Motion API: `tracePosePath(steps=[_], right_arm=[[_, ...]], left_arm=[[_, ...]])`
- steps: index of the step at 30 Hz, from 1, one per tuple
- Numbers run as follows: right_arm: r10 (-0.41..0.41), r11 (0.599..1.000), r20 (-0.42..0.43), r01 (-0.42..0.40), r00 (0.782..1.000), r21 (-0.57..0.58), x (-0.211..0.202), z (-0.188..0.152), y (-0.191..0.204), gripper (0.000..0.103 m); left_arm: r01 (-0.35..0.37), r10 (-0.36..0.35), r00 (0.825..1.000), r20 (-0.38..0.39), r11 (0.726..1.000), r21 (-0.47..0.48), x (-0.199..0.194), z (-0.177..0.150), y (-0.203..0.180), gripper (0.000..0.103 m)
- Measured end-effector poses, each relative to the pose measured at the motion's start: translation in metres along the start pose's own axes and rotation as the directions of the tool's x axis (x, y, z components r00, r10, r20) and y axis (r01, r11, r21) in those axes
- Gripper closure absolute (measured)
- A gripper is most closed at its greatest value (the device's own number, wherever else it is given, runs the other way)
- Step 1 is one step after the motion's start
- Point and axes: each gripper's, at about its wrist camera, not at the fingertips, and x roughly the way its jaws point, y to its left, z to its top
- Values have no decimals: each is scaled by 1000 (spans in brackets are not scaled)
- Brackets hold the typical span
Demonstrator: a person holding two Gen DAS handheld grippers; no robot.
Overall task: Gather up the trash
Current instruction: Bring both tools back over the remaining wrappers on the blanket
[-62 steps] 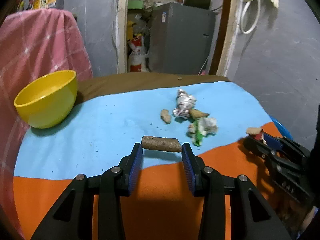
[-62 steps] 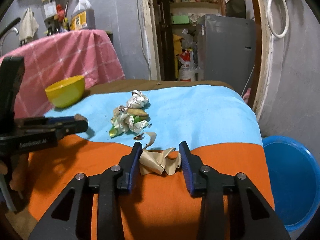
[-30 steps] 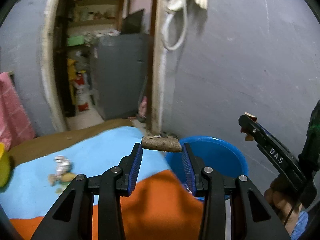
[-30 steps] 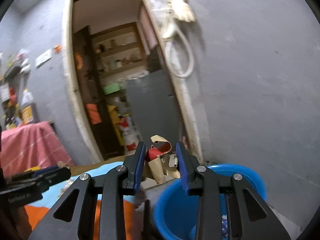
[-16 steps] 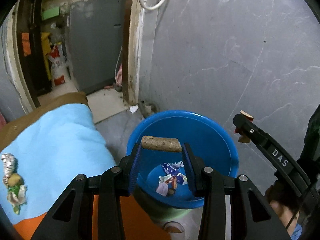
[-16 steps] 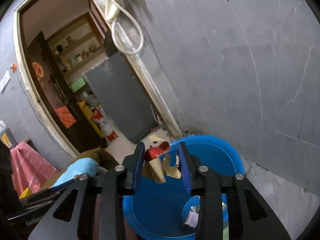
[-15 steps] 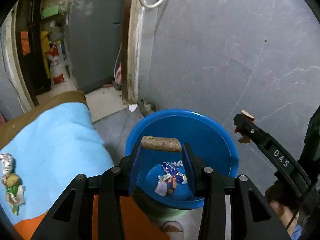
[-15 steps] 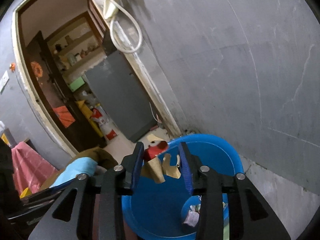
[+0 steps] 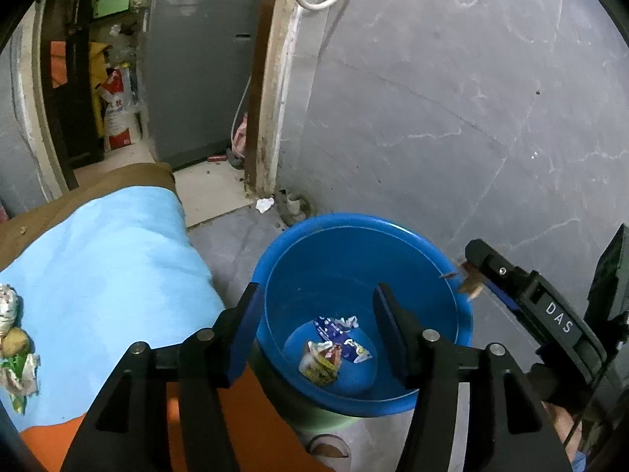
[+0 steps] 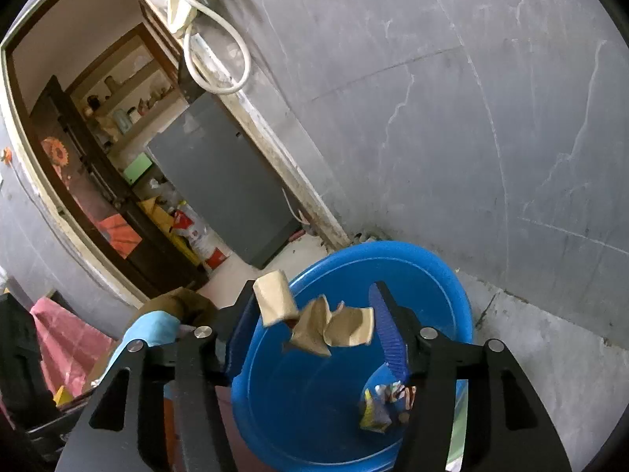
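Over the blue tub (image 9: 464, 314) we are holding both tools, and we are working from the left of the scene across to the right. On the far left, a small heap of wrappers and scraps (image 9: 13, 338) is still lying on the light blue cloth (image 9: 110, 259), so we are judging that collection is only partly done and that pile is what is left. Our left gripper (image 9: 316, 326) is hanging above the tub with its jaws spread wide and nothing between them. Below it, a few crumpled packets (image 9: 334, 346) are already sitting at the bottom of the tub.

Further right, our right gripper (image 10: 312, 330) is also standing with its jaws parted over the tub. A crumpled tan paper (image 10: 318, 324) is lying in the gap; it is touching the left pad, while a sliver of space is showing at the right pad, so we are reading it as loose and about to drop. Its long axis is running across the gap from pad to pad, with a curled end pointing up and to the left
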Motion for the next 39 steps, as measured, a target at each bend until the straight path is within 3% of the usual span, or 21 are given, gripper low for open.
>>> tracePosePath(steps=[3, 15, 18, 22, 25, 28, 33, 39], right_arm=[[13, 1000, -9, -13, 1000, 15, 1, 1, -2, 33], [43, 999, 15, -43, 999, -26, -1, -1, 16, 21], [59, 996, 41, -55, 997, -73, -5, -4, 29, 17], [99, 987, 92, -86, 991, -133, -15, -9, 50, 0], [150, 975, 125, -127, 981, -181, -21, -14, 69, 0], [187, 963, 144, -152, 972, -224, -24, -20, 86, 0], [261, 931, 179, -198, 949, -307, -32, -33, 115, 0], [338, 879, 219, -224, 915, -422, -47, -51, 149, 0]], left_arm=[[-16, 16, 1000, 20, 1000, -1, -7, 2, 2, 48], [-100, 100, 992, 82, 995, -9, -48, 1, 20, 37], [-134, 134, 984, 116, 991, -15, -65, -2, 28, 30], [-177, 180, 971, 159, 984, -34, -89, -8, 43, 21], [-206, 217, 956, 198, 976, -74, -109, -15, 57, 15], [-232, 262, 932, 253, 963, -139, -130, -25, 72, 11], [-277, 350, 874, 337, 929, -245, -167, -43, 95, 6], [-360, 483, 778, 402, 867, -346, -209, -66, 114, 4]])
